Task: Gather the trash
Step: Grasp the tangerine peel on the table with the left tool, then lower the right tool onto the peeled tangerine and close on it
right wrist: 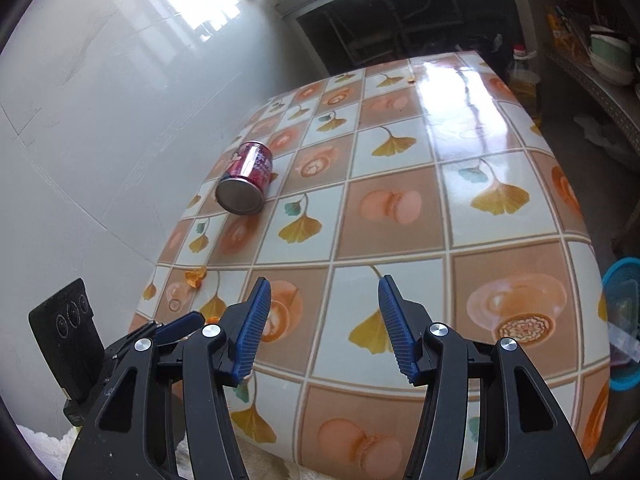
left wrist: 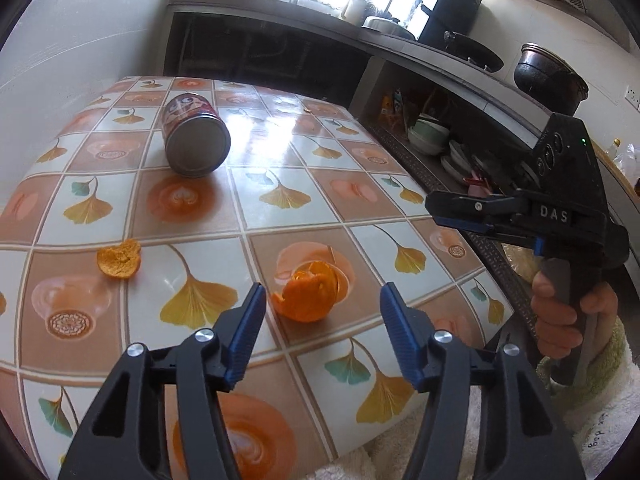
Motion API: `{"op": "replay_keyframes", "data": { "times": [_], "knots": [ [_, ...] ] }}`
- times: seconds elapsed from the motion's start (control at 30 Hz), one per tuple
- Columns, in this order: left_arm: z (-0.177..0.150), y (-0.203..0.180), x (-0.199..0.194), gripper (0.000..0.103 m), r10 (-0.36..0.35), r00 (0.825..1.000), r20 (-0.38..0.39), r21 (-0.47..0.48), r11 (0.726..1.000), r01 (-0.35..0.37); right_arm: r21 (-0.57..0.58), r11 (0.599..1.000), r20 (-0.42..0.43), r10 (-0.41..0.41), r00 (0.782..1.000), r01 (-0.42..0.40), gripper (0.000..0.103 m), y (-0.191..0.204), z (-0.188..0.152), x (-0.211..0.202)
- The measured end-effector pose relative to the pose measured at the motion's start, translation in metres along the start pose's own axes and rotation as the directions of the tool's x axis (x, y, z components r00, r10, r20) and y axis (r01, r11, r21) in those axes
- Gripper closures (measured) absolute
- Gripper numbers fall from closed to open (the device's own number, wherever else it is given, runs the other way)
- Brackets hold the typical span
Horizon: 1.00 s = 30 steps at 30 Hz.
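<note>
A red drink can [left wrist: 198, 140] lies on its side at the far left of the patterned table [left wrist: 280, 208]; it also shows in the right wrist view [right wrist: 246, 178]. A curled orange peel [left wrist: 310, 294] lies just ahead of my left gripper [left wrist: 322, 304], which is open and empty, low over the table. A smaller peel piece [left wrist: 119, 259] lies to its left and shows in the right wrist view [right wrist: 195, 276]. My right gripper [right wrist: 324, 296] is open and empty above the table's near part; it shows from the side in the left wrist view [left wrist: 460, 210].
A blue basket [right wrist: 624, 320] stands off the table's right edge. Dark counters and shelves with bowls [left wrist: 430, 132] and pots [left wrist: 550, 76] run along the back and right. A white wall [right wrist: 80, 140] borders the table's left side.
</note>
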<state>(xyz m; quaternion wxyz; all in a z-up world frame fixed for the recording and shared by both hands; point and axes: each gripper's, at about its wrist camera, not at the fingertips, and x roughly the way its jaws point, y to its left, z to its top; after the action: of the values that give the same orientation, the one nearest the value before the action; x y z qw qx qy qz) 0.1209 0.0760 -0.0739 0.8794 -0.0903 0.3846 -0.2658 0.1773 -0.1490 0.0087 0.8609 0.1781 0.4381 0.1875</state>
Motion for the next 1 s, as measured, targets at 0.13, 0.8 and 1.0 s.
{"op": "replay_keyframes", "data": {
  "times": [0.13, 0.8, 1.0],
  "knots": [
    [-0.012, 0.017, -0.02, 0.041, 0.041, 0.999, 0.007, -0.02, 0.999, -0.041, -0.039, 0.993, -0.048, 0.107, 0.993, -0.109, 0.05, 0.028, 0.014, 0.017],
    [-0.043, 0.079, -0.059, 0.041, 0.209, 0.978, 0.021, -0.166, 0.965, -0.203, -0.414, 0.899, -0.404, -0.039, 0.914, -0.145, 0.075, 0.171, 0.025, 0.198],
    [-0.044, 0.082, -0.06, 0.041, 0.206, 0.978, 0.026, -0.171, 0.965, -0.199, -0.53, 0.838, -0.383, -0.099, 0.918, -0.131, 0.089, 0.188, 0.007, 0.198]
  ]
}}
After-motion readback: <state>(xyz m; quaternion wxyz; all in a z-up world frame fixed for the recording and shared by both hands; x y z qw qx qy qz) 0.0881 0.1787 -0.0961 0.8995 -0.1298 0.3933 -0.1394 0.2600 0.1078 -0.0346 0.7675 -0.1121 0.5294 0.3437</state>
